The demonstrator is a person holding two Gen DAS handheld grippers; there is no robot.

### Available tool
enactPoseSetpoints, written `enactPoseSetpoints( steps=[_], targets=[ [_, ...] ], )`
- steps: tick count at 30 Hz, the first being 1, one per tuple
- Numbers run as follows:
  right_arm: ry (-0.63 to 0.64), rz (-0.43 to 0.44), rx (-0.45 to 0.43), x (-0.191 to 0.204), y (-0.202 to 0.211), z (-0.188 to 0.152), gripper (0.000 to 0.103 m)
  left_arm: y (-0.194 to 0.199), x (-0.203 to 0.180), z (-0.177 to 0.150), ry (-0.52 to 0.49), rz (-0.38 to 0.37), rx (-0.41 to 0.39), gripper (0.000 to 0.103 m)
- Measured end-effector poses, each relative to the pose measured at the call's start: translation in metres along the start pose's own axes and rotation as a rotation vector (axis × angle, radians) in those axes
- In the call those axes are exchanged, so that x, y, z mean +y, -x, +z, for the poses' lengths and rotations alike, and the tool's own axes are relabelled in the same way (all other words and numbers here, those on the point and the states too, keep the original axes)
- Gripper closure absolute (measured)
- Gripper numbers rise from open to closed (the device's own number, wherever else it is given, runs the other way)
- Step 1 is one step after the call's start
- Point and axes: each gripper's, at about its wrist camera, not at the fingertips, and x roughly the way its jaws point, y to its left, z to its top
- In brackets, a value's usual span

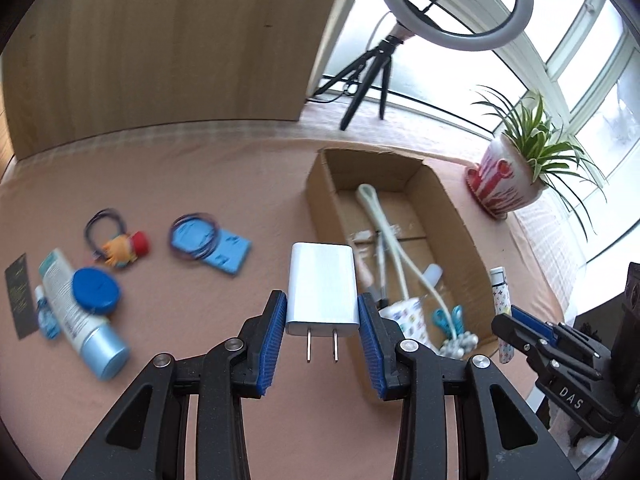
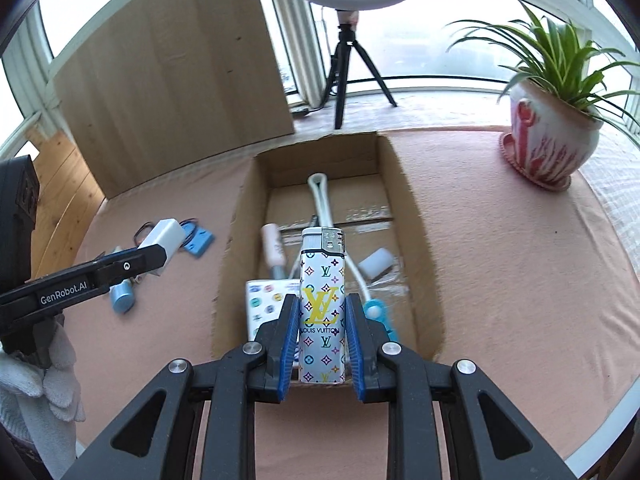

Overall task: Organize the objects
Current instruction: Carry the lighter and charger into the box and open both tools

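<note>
My left gripper (image 1: 322,320) is shut on a white plug charger (image 1: 322,288), prongs pointing back at the camera, held above the pink cloth just left of the cardboard box (image 1: 320,200). In the right wrist view the same charger (image 2: 166,236) shows at the left. My right gripper (image 2: 322,332) is shut on a white patterned lighter (image 2: 322,304), upright over the near end of the box (image 2: 236,232). The lighter (image 1: 500,300) also appears at the right of the left wrist view. Inside the box lie a white cable (image 2: 320,196), a small tube (image 2: 274,250) and blue scissors (image 2: 380,316).
On the cloth at the left lie a lotion tube (image 1: 76,312), a blue lid (image 1: 96,290), hair ties (image 1: 194,236), a blue card (image 1: 224,252) and a small toy (image 1: 124,248). A potted plant (image 2: 548,136) stands at the far right. A ring light tripod (image 2: 346,72) and wooden board (image 2: 172,60) are behind.
</note>
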Motion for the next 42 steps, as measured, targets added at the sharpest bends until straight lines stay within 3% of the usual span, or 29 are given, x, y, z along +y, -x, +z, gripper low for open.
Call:
enactPoseSetpoints(
  steps=[11, 21, 26, 28, 32, 38, 42],
  targets=[
    [-0.021, -0.008, 0.027, -0.024, -0.027, 0.009, 0.082, -0.072, -0.047, 0.031, -0.053, 0.013, 0.048, 0.064],
    [-0.015, -0.016, 0.050, -0.026, -0.042, 0.008, 0.082, -0.089, -0.062, 0.033, -0.087, 0.030, 0.051, 0.064],
    [-0.018, -0.019, 0.055, -0.026, -0.044, 0.007, 0.082, -0.091, -0.061, 0.035, -0.076, 0.017, 0.057, 0.063],
    [-0.016, -0.017, 0.057, -0.026, -0.044, 0.007, 0.082, -0.090, -0.060, 0.035, -0.071, 0.014, 0.061, 0.055],
    [-0.017, -0.021, 0.040, -0.024, -0.039, 0.006, 0.066, -0.080, -0.060, 0.034, -0.082, 0.011, 0.045, 0.050],
    [-0.031, 0.000, 0.033, -0.020, -0.034, 0.004, 0.065, -0.065, -0.039, 0.033, -0.047, 0.024, 0.041, 0.050],
    [-0.023, 0.023, 0.032, -0.012, -0.032, 0.005, 0.065, -0.049, -0.013, 0.031, -0.031, 0.075, 0.027, 0.050]
  ],
)
